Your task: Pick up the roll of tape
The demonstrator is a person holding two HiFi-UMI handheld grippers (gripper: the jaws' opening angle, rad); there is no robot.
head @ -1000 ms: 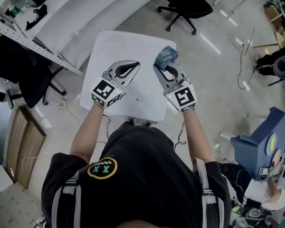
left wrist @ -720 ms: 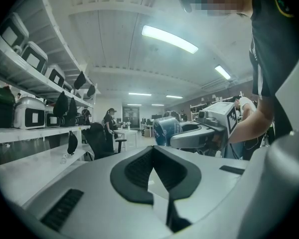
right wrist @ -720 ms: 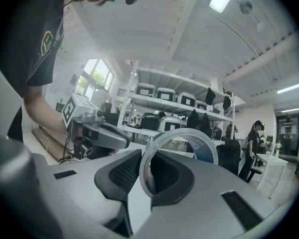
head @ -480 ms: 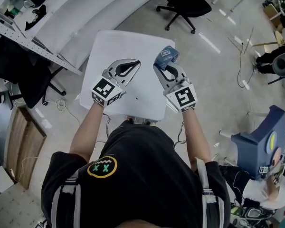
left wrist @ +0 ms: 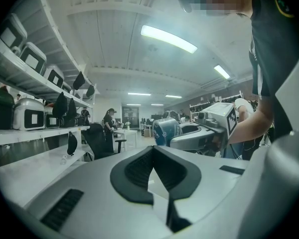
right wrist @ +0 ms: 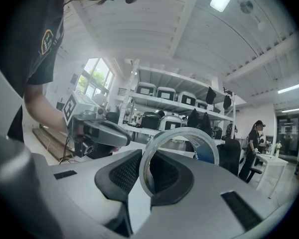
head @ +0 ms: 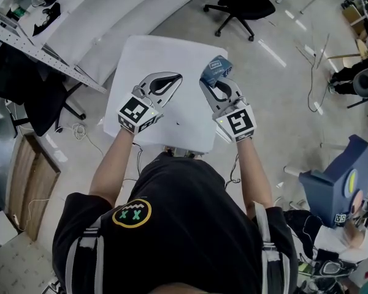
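Jaws closed on the roll of tape [right wrist: 182, 130]: the right gripper [right wrist: 150, 159] clamps the ring edge-on between its dark pads, so the roll stands upright and rises above the jaw tips, its clear outer band and blue inner face showing in the right gripper view. Seen from the head camera, the roll sits at the front end of that gripper, over the far right part of the white table [head: 144, 57]. The left gripper [head: 175, 77] is level beside it, a little apart to the left over the same tabletop, with its jaws drawn together at the tips and nothing between them; only a thin slit shows between the pads in the left gripper view. That view also catches the right gripper side-on with the blue roll at its nose. Each gripper carries its marker cube [head: 137, 114] at the near end, just ahead of the person's bare forearms. The person, in a black T-shirt [head: 172, 225], stands at the near edge of the table. A black office chair [head: 239, 3] stands on the floor beyond it, and shelving [right wrist: 167, 99] lined with white cases runs along the wall.
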